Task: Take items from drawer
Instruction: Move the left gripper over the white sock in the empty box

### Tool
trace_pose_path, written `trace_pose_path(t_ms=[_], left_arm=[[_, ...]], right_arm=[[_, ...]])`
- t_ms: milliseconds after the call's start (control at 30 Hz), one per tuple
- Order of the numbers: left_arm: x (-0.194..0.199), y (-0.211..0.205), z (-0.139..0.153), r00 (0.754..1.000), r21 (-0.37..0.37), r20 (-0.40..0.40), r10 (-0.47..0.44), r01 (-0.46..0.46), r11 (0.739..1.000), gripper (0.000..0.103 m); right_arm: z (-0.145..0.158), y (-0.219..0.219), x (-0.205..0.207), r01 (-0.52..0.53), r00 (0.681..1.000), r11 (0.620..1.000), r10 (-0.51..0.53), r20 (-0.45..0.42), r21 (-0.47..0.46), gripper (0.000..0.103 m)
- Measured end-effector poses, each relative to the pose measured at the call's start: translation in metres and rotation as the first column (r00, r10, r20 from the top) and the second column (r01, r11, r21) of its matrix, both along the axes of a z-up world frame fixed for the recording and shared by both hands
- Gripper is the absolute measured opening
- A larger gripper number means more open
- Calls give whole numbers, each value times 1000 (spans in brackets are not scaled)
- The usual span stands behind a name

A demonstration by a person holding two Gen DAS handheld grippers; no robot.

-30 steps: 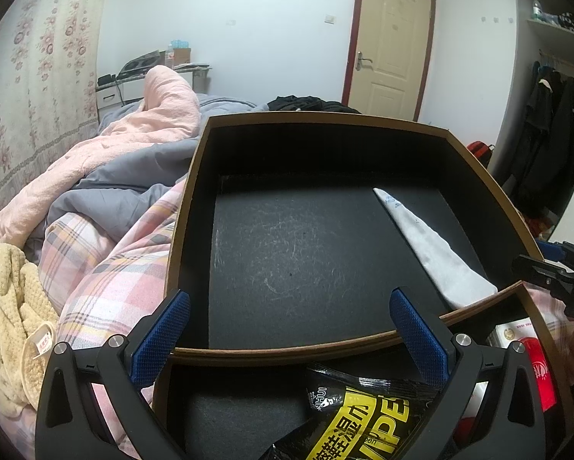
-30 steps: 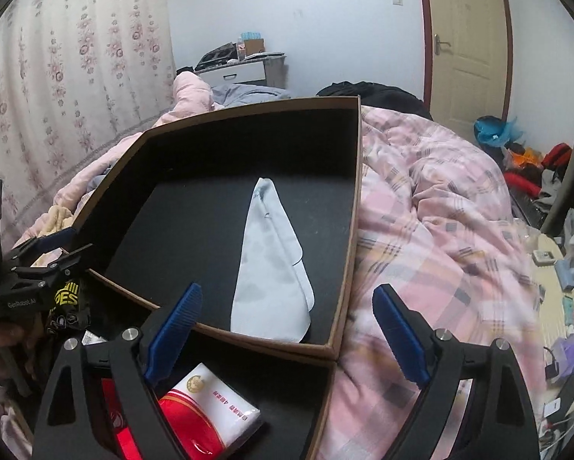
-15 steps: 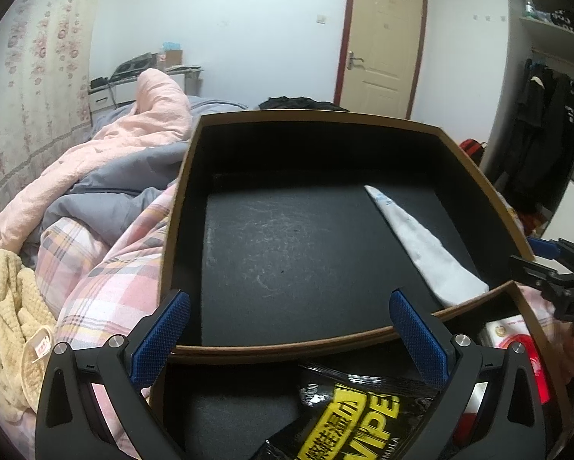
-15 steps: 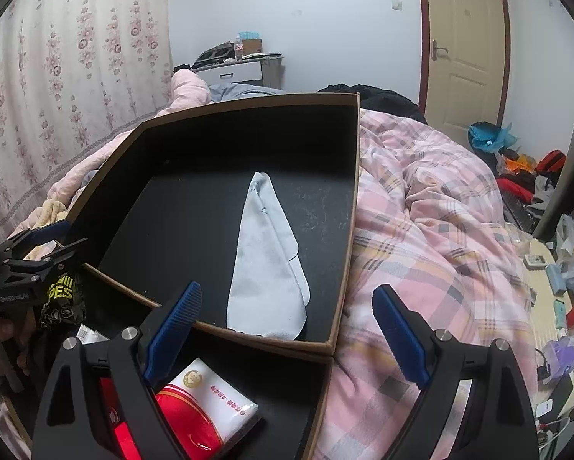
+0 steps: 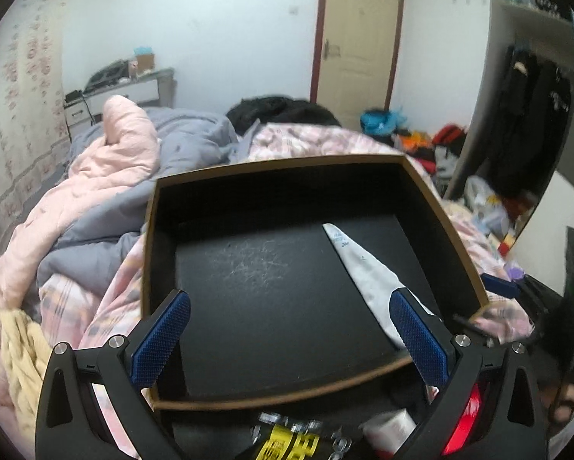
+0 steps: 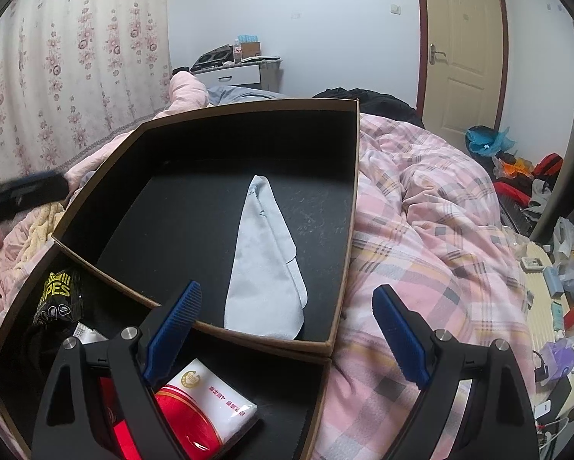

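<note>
Both the left gripper (image 5: 288, 335) and right gripper (image 6: 287, 331) are held wide open above the drawer (image 6: 344, 230), nothing gripped

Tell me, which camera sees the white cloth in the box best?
The right wrist view: the whole white cloth lies unhidden on the black box floor. In the left wrist view the left hand-held gripper has a blue finger covering the cloth's near end.

"pes" in yellow on the black wipes packet (image 6: 58, 295).
</note>
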State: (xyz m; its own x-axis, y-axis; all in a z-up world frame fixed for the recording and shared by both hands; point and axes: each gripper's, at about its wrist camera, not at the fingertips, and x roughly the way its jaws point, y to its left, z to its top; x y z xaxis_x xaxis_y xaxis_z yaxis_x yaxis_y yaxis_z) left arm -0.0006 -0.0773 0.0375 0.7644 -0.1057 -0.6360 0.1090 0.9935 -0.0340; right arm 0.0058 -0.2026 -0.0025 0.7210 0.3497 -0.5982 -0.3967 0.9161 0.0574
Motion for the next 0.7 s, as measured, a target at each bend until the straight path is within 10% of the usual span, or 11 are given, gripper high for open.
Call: trace_pose_path(t_ms=[267,700], left_arm=[[76,-55,-21,971,132,-238,3,29,991,103],[135,-100,-75,877,130,-481,13,56,990,103]], right_arm=[[0,1,-1,2,1000,1000,-2,-1,1,89],[-2,0,0,0,1000,1000,0,-7,12,89]])
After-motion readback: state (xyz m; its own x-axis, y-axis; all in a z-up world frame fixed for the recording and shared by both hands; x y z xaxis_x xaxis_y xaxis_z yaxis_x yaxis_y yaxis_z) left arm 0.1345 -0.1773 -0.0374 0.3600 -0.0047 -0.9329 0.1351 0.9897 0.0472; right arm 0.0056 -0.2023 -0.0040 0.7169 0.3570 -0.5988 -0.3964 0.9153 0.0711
